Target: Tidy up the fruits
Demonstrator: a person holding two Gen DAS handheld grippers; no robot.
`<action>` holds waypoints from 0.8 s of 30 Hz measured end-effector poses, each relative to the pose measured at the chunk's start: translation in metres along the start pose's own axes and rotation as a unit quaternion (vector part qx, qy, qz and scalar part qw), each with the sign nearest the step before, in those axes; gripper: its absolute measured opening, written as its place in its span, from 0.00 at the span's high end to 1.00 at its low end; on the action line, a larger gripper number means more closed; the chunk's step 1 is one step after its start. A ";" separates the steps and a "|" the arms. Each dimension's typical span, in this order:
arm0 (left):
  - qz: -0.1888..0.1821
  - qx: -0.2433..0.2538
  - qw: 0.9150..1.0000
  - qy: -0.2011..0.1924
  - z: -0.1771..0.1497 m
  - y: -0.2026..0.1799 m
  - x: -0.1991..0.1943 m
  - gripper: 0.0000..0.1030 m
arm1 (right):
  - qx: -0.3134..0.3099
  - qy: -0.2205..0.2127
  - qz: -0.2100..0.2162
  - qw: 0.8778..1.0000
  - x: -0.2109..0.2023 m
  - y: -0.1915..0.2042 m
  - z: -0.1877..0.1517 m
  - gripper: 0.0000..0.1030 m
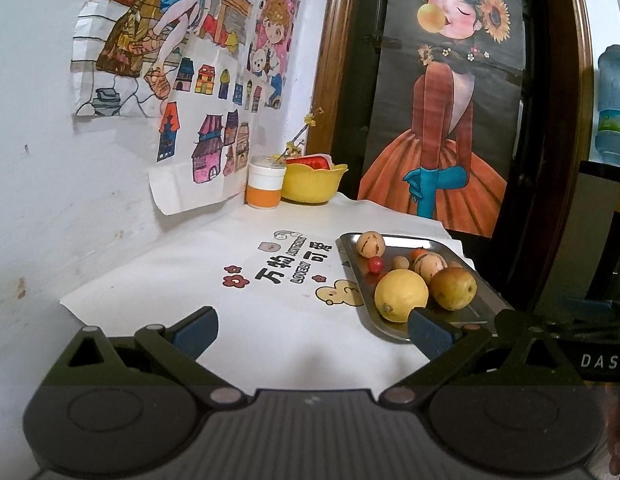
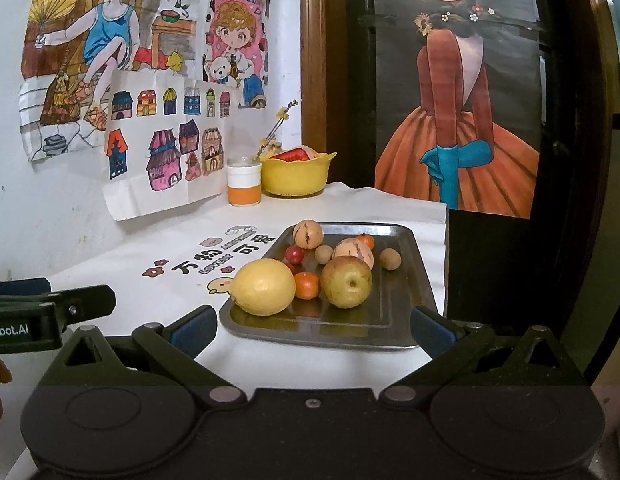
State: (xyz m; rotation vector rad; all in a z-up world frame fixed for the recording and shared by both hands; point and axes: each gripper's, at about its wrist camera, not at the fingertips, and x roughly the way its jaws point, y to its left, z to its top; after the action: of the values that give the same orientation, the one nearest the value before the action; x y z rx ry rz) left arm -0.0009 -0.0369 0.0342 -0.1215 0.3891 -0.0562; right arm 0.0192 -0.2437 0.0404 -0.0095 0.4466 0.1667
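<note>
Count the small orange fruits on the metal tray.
2 visible: one small orange fruit wedged between the lemon and the pear, another near the tray's far edge, half hidden; more may be concealed.

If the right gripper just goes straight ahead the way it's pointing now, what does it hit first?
Most likely the near rim of the metal tray, which lies just ahead between the open fingers of the right gripper. Beyond it come the lemon and the pear, though depth is unclear.
</note>
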 end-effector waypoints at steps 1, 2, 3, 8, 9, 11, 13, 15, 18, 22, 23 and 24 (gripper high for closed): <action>0.000 0.000 1.000 0.000 -0.001 0.001 -0.001 0.00 | 0.001 0.001 0.000 1.000 -0.001 0.001 -0.001 0.01; 0.000 0.001 1.000 0.000 -0.002 0.002 -0.002 0.00 | 0.002 0.002 0.002 1.000 -0.001 0.002 -0.002 0.01; 0.001 0.001 1.000 0.000 -0.002 0.002 -0.002 0.00 | 0.002 0.002 0.002 1.000 -0.002 0.002 -0.003 0.01; 0.003 0.002 1.000 0.002 -0.006 0.007 -0.007 0.00 | 0.001 0.001 0.001 1.000 -0.003 0.004 -0.005 0.01; 0.004 0.003 1.000 0.003 -0.006 0.008 -0.007 0.00 | 0.002 0.001 0.001 1.000 -0.003 0.005 -0.006 0.01; 0.005 0.003 1.000 0.004 -0.007 0.010 -0.008 0.00 | 0.002 0.001 0.000 1.000 -0.003 0.005 -0.006 0.01; 0.007 0.003 1.000 0.006 -0.008 0.010 -0.007 0.00 | 0.001 0.001 0.000 1.000 -0.004 0.005 -0.006 0.01; 0.009 0.002 1.000 0.007 -0.009 0.012 -0.008 0.00 | 0.000 0.002 0.001 1.000 -0.004 0.006 -0.007 0.01; 0.012 0.000 1.000 0.009 -0.011 0.015 -0.008 0.00 | 0.000 0.003 0.003 1.000 -0.006 0.007 -0.011 0.01; 0.015 -0.002 1.000 0.009 -0.012 0.019 -0.010 0.00 | -0.001 0.006 0.004 1.000 -0.007 0.010 -0.014 0.01; 0.016 -0.003 1.000 0.009 -0.012 0.019 -0.010 0.00 | -0.001 0.006 0.003 1.000 -0.007 0.011 -0.015 0.01; 0.017 -0.004 1.000 0.009 -0.012 0.020 -0.010 0.00 | -0.001 0.006 0.003 1.000 -0.007 0.011 -0.015 0.01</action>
State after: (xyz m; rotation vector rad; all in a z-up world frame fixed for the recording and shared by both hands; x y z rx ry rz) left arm -0.0139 -0.0173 0.0242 -0.1214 0.4096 -0.0226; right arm 0.0052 -0.2345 0.0304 -0.0120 0.4581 0.1736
